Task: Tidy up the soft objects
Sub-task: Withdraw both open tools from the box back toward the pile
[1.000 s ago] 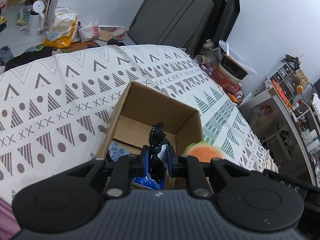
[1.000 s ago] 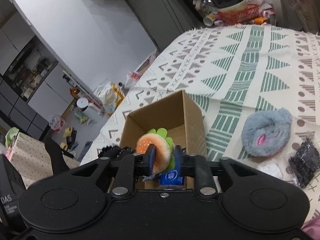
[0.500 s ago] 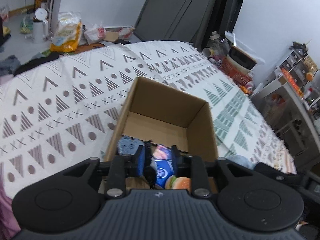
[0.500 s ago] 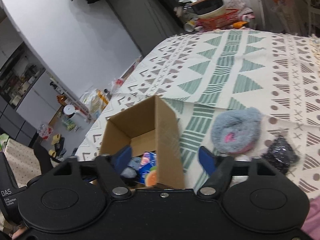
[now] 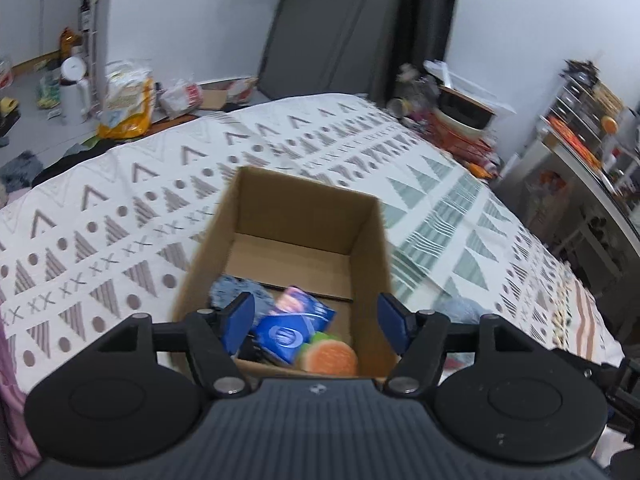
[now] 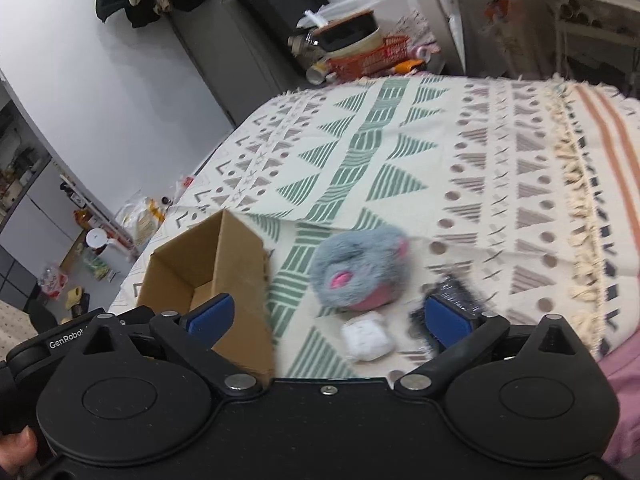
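Cardboard box (image 5: 366, 248) holds a burger plush (image 5: 330, 358) beneath the left gripper (image 5: 316, 316), jaws spread. Right gripper (image 6: 328, 316) gapes empty over a grey plush mouse (image 6: 360, 268).

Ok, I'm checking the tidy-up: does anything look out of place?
Yes. Three soft things lie on the blanket beside the cardboard box, not in it: a grey plush, a white item, a black item.

Even, soft indoor light fills both views, with no glare or hard shadows. Fisheye bending curves the walls toward 12 and 3 o'clock. Motion blur smears the grey plush toy (image 6: 362, 270) and the far clutter at 2 o'clock, while the near housings stay sharp.
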Action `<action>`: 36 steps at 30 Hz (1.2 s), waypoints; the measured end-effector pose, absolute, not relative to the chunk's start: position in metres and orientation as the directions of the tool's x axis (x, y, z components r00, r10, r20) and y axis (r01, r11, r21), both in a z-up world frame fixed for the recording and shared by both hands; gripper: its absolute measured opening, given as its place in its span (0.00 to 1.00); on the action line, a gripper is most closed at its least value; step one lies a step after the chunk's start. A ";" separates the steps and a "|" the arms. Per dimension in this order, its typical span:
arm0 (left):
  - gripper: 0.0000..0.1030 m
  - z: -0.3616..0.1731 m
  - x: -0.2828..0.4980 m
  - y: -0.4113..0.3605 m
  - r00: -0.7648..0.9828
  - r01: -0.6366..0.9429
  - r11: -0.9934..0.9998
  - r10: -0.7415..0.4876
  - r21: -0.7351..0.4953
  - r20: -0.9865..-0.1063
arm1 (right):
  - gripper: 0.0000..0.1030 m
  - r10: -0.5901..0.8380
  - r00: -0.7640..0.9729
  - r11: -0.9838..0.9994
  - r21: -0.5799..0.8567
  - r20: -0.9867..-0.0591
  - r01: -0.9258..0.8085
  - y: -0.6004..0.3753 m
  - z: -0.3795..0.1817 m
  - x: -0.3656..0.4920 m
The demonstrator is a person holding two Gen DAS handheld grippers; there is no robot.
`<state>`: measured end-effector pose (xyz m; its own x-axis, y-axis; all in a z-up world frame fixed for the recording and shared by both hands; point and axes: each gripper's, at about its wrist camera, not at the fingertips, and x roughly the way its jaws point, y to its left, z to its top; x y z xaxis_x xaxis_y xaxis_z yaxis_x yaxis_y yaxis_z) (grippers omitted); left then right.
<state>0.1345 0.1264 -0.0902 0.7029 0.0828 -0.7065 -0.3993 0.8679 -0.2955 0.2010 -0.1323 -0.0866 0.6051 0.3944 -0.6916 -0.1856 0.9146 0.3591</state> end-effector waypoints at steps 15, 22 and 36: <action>0.69 -0.079 0.138 0.065 0.711 -0.290 0.926 0.041 -0.240 -0.702 | 1.00 0.407 0.651 0.907 0.367 -0.641 -0.205 -0.187 -0.075 0.192; 0.69 -0.081 0.143 0.043 0.706 -0.256 0.938 0.018 -0.232 -0.708 | 1.00 0.392 0.671 0.914 0.353 -0.630 -0.202 -0.213 -0.073 0.192; 0.69 -0.091 0.149 0.009 0.678 -0.217 0.955 0.000 -0.200 -0.735 | 1.00 0.396 0.682 0.916 0.318 -0.614 -0.245 -0.241 -0.074 0.188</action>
<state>0.1492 0.0094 -0.0908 0.6779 0.0002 -0.7352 -0.2174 0.9553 -0.2002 0.1880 -0.2408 -0.0735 0.6824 0.3961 -0.6143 -0.2450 0.9158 0.3183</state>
